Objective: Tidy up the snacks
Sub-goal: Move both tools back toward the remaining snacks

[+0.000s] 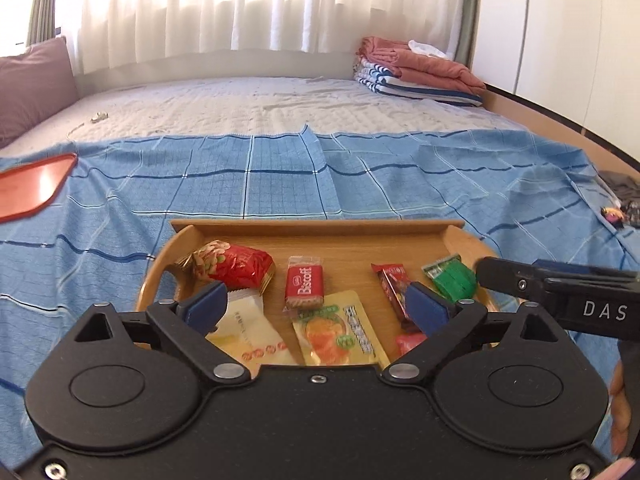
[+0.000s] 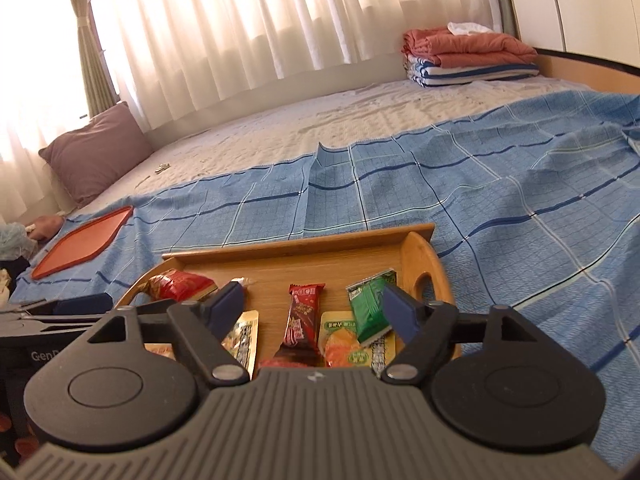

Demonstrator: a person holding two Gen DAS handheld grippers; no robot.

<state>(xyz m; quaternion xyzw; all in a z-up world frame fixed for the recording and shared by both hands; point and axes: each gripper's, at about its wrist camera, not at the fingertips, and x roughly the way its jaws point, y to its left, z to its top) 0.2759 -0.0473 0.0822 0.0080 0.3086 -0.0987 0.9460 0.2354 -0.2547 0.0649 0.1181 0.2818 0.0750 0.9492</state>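
Observation:
A wooden tray (image 1: pixel 320 229) (image 2: pixel 304 246) rests on the blue checked cloth and holds several snacks: a red nut bag (image 1: pixel 236 266) (image 2: pixel 180 285), a red Biscoff pack (image 1: pixel 305 287), an orange jelly pouch (image 1: pixel 340 334) (image 2: pixel 340 340), a dark red bar (image 1: pixel 394 286) (image 2: pixel 303 316), a green packet (image 1: pixel 454 278) (image 2: pixel 370 308) and a cream wrapper (image 1: pixel 248 334). My left gripper (image 1: pixel 316 306) hovers open over the tray's near side with nothing held. My right gripper (image 2: pixel 316 310) is open too, above the tray, empty; it shows in the left wrist view (image 1: pixel 560 292).
An orange-red lid (image 1: pixel 32 186) (image 2: pixel 84 242) lies on the cloth to the left. A purple pillow (image 2: pixel 96 152) leans at the far left. Folded blankets (image 1: pixel 416 70) (image 2: pixel 468 54) are stacked at the bed's far right corner. Dark small items (image 1: pixel 620 200) sit at the right edge.

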